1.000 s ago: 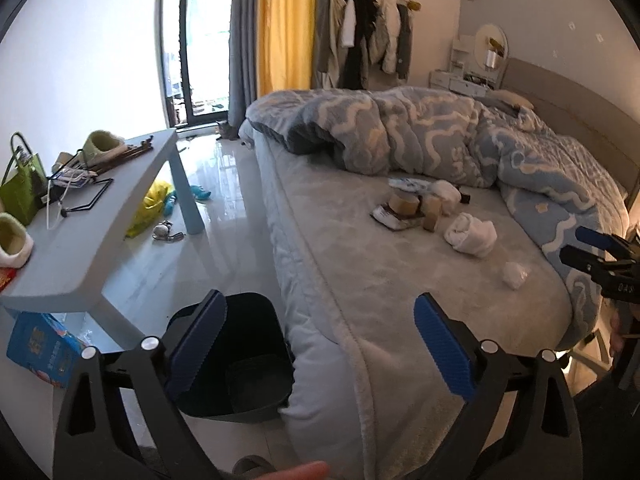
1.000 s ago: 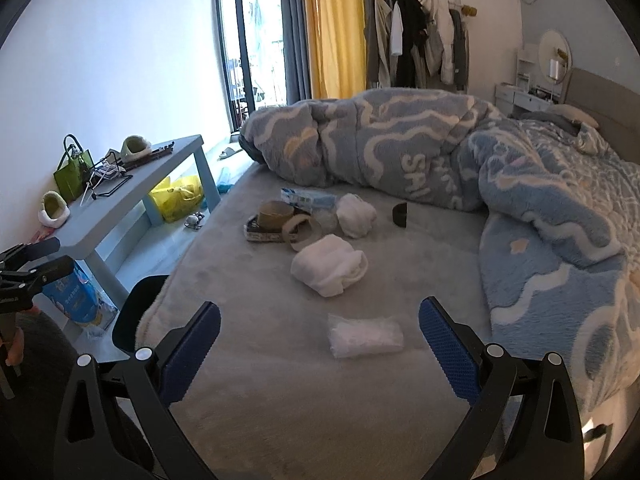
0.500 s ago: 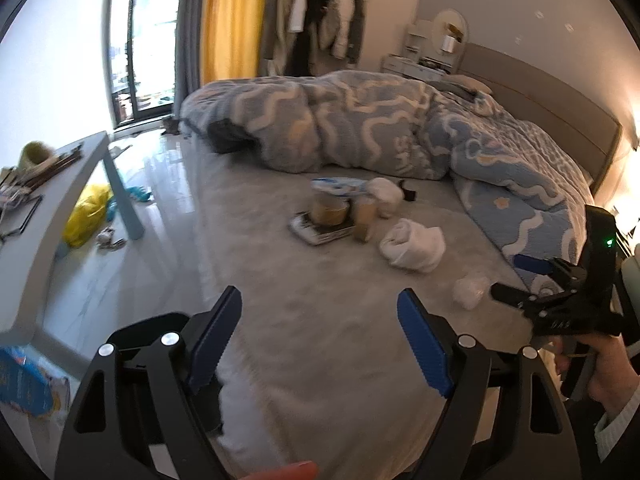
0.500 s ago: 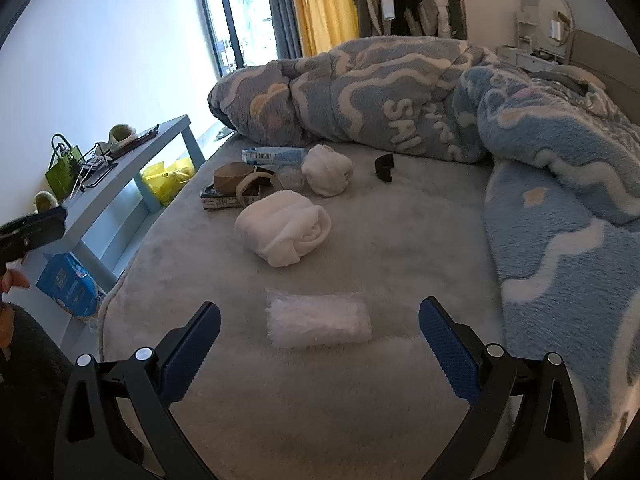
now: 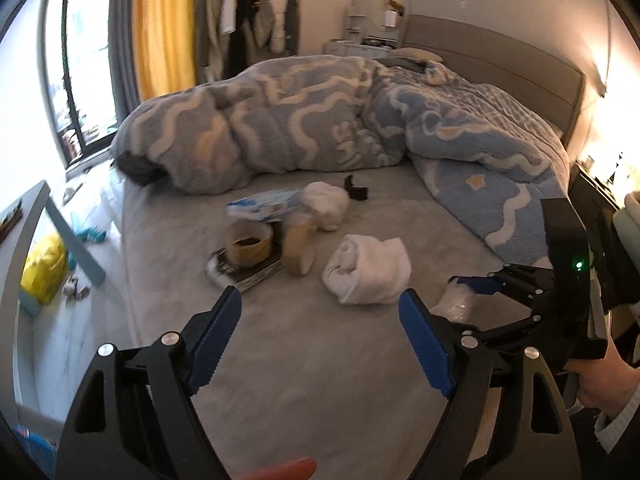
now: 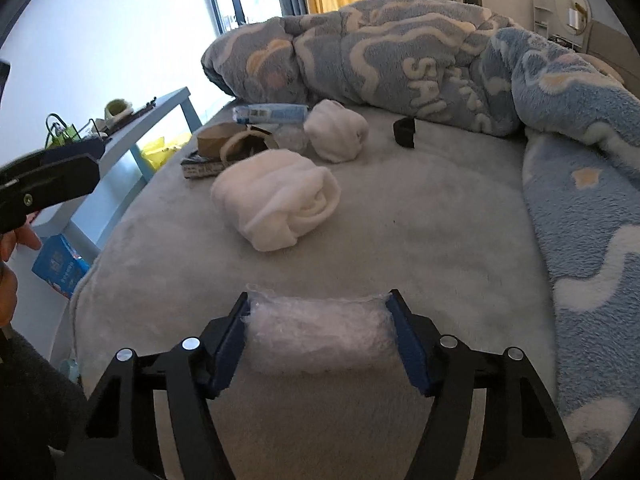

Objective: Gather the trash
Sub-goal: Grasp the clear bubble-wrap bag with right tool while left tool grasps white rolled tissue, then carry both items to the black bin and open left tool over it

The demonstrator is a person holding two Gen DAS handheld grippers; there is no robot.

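The right hand-held gripper (image 6: 318,330), wide apart a second ago, is being closed on the crumpled plastic wrap (image 6: 320,334) on the bed (image 6: 420,240). The left hand-held gripper (image 5: 320,344) is kept released above bare bedding, the bin no longer seen.

the bed sheet (image 6: 420,216) is plain pale grey, and the duvet (image 6: 400,48) heaped on it is blue-grey with cream wavy bands, cream lettering and small yellow stars. the crumpled plastic wrapper (image 6: 320,330) is clear and whitish, the two rolled towels (image 6: 276,198) are white, and the tape rolls (image 5: 250,242) are tan brown. both grippers are black with blue finger pads (image 6: 408,344), the curtain (image 5: 162,28) is bright yellow beside a grey one, and the side table (image 6: 132,140) is light blue.
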